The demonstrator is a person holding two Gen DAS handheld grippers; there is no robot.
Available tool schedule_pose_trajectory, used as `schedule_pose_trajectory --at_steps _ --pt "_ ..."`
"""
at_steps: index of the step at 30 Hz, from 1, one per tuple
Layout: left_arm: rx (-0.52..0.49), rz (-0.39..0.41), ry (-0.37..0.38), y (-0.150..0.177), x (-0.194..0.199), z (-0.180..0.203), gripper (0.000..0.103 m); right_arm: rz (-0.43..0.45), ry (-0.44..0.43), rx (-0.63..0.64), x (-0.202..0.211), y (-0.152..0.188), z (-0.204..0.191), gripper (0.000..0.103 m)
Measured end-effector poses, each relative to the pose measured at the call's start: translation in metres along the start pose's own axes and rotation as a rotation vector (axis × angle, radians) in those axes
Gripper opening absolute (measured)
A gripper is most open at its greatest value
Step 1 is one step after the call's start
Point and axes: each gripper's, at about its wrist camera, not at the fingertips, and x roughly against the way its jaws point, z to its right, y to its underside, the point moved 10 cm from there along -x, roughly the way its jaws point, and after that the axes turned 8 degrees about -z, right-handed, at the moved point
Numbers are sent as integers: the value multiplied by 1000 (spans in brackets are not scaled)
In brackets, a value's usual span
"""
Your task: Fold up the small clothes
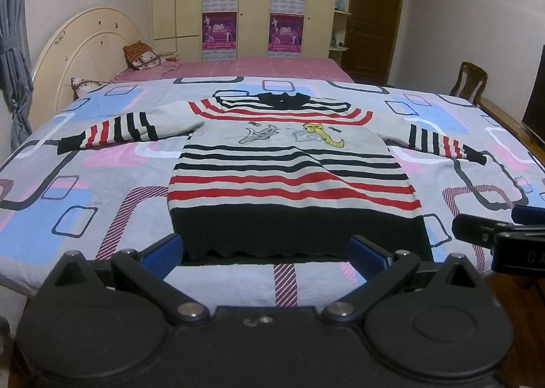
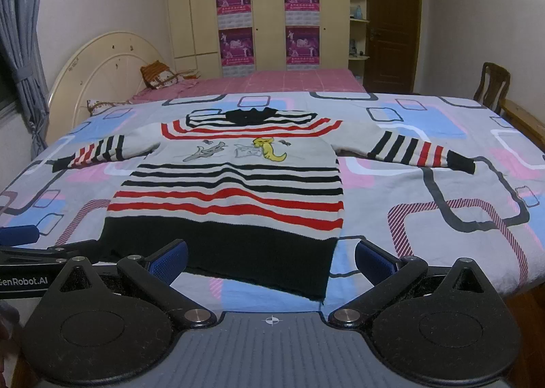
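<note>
A small striped sweater (image 1: 293,170) (image 2: 231,183) lies flat and face up on the patterned bedspread (image 1: 85,183) (image 2: 425,190). It is grey with red and black stripes, a black hem toward me and two cartoon figures on the chest. Both sleeves are spread out sideways. My left gripper (image 1: 265,252) is open just in front of the black hem, above the near edge of the bed. My right gripper (image 2: 270,258) is also open, with the hem's right corner between its blue pads (image 2: 373,260). Neither holds anything. Each gripper shows at the side of the other's view.
A cream headboard (image 1: 85,44) and pillows (image 1: 143,56) stand at the far left. A pink sheet (image 2: 272,81) covers the bed's far part. Wardrobes with posters (image 1: 253,6) and a brown door (image 1: 373,13) line the back wall. A wooden chair (image 2: 490,85) stands at the right.
</note>
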Motion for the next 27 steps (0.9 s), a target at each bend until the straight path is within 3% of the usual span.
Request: schedule_pose_trajectory --at_steps 27 --pt "4 -1 -1 0 -2 0 103 -1 1 1 -1 1 0 103"
